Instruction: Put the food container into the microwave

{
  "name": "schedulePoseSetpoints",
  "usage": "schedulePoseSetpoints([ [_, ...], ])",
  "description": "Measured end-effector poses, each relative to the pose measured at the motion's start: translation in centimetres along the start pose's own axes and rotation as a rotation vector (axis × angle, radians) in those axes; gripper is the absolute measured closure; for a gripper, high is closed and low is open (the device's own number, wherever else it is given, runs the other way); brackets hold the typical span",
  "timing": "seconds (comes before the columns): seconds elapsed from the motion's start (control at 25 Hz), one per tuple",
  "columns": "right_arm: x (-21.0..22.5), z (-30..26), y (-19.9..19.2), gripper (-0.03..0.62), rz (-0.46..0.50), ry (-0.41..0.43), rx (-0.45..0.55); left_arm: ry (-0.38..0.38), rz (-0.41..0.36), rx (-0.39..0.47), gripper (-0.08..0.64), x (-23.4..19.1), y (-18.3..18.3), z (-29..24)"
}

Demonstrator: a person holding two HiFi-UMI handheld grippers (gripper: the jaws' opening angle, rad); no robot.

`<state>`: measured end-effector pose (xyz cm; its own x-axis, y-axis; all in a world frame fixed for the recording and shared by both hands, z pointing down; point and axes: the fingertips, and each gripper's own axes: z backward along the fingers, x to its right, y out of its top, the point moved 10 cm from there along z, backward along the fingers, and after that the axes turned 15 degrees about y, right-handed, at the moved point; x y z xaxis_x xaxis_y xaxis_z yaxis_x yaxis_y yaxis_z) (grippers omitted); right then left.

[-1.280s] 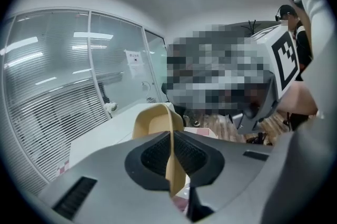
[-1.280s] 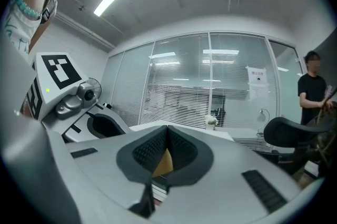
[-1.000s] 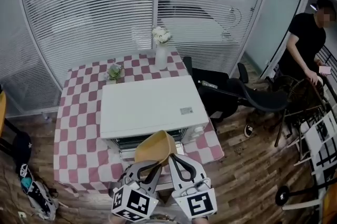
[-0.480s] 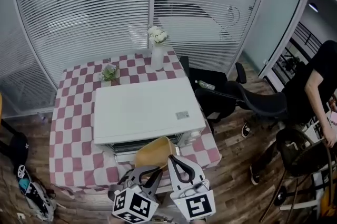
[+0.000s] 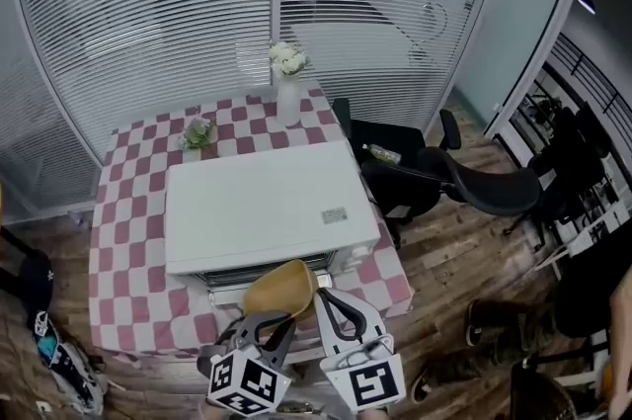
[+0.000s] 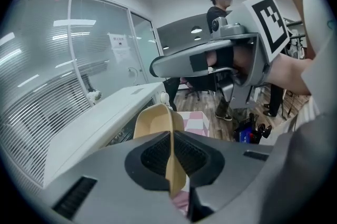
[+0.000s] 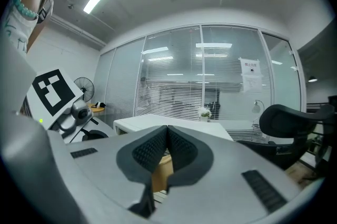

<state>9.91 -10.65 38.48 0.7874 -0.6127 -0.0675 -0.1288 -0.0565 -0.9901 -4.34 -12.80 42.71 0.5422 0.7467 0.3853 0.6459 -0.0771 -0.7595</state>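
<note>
The white microwave point(image 5: 262, 206) stands on a red-and-white checked table point(image 5: 123, 240). The tan food container point(image 5: 281, 288) hangs just in front of the microwave's front face, and my left gripper point(image 5: 279, 319) is shut on its rim. In the left gripper view the thin tan wall point(image 6: 155, 120) runs between the closed pads of the left gripper point(image 6: 171, 159). My right gripper point(image 5: 324, 297) sits right beside the container's right edge with its jaws together. In the right gripper view that gripper point(image 7: 167, 130) is shut, and a bit of the tan container point(image 7: 160, 173) shows below its pads.
A vase of white flowers point(image 5: 287, 82) and a small plant point(image 5: 197, 131) stand at the table's far edge. A black office chair point(image 5: 474, 186) is to the right of the table. A bag point(image 5: 59, 359) lies on the wooden floor at left. A glass wall with blinds lies behind.
The person at the right has passed out of the head view. The microwave and table sit slightly lower and further left in the picture. Both grippers and the container keep their places before the microwave.
</note>
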Motion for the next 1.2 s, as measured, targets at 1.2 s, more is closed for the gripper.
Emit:
schedulePoseSetpoints([
  [1.2, 5.5, -0.1, -1.2, 0.599, -0.015, -0.043, -0.091, 0.033, -0.108, -0.109, 0.531, -2.0, -0.7, -7.3],
])
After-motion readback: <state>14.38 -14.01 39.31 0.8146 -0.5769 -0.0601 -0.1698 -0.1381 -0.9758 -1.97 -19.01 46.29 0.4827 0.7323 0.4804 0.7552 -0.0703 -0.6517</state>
